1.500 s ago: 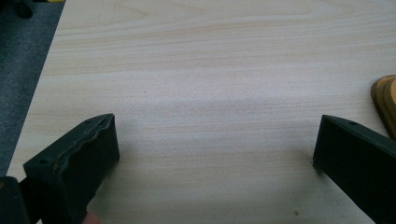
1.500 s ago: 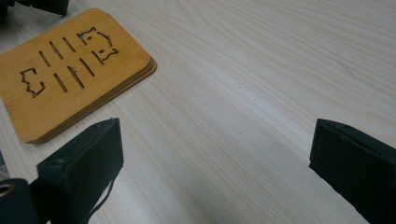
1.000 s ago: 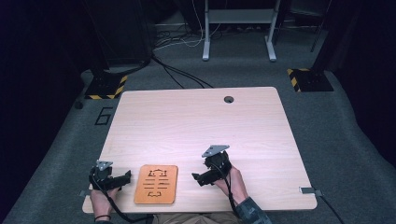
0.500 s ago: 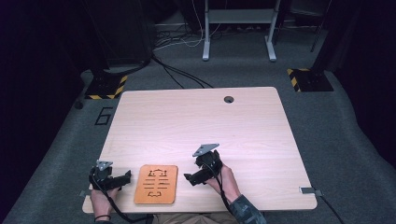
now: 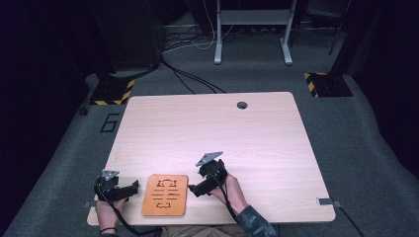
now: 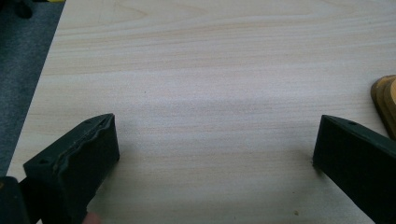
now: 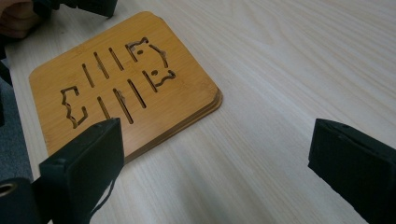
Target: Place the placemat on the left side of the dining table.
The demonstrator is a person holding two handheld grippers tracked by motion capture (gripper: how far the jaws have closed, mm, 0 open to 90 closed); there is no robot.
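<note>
No brand or readable lettering anywhere here. The bamboo trivet (image 5: 165,194) carries only cut-through slots and bracket-like shapes, clear in the right gripper view (image 7: 121,84), and a "6"-like mark (image 5: 109,122) sits on the grey floor (image 5: 375,148) off the tabletop's far-left corner.

The trivet lies flat near the tabletop's (image 5: 212,128) front edge, between the two grippers. The left gripper (image 5: 129,187) rests low at the front-left corner, just beside the trivet's left edge, with its jaws spread wide on bare wood; in the left gripper view (image 6: 215,154) a sliver of the trivet (image 6: 385,100) peeks in at the right. The right gripper (image 5: 193,189) sits just off the trivet's right edge, angled toward it, jaws also wide apart and holding nothing; in the right gripper view (image 7: 215,158) its left jaw overlaps the trivet's near edge, and whether it touches I can't tell.

Room to move: everything beyond the grippers is open pale wood, right out to a small round cable hole (image 5: 242,105) near the far edge. A metal tab (image 5: 327,201) pokes out at the front-right edge.
</note>
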